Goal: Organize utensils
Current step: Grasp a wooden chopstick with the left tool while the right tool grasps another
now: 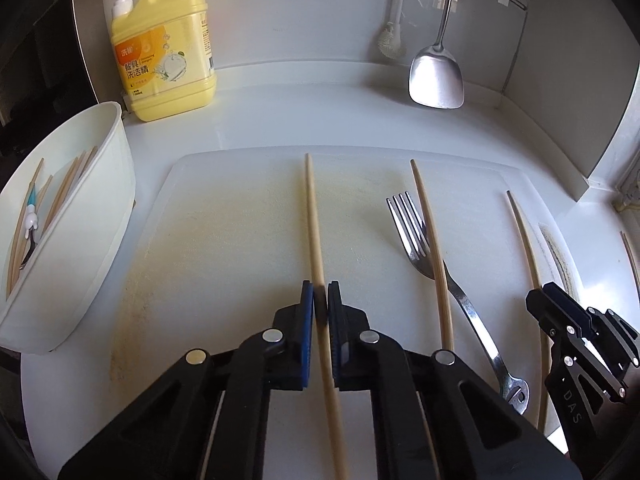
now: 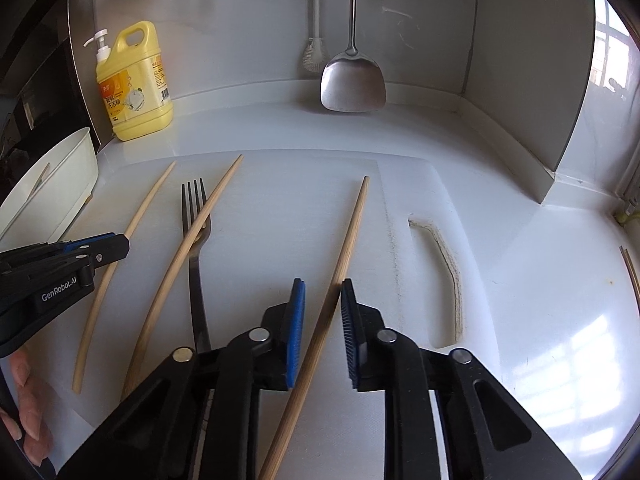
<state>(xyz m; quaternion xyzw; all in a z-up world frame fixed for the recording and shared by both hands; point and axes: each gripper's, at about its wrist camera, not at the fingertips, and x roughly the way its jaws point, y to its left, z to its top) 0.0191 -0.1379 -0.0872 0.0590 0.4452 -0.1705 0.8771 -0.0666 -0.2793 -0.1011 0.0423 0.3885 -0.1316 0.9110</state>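
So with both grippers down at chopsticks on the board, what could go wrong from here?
1. The left gripper pinches its chopstick near one end; the long free end may swing or slip.
2. The right gripper has its jaws open around another chopstick, which may roll aside on closing.
3. A third chopstick lies across the fork; lifting either could disturb the other.

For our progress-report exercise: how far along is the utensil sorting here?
Done: several chopsticks stand in the white holder. In hand: the left gripper pinches one chopstick; the right gripper sits open astride another chopstick. Left: the fork and the third chopstick across it lie on the cutting board.
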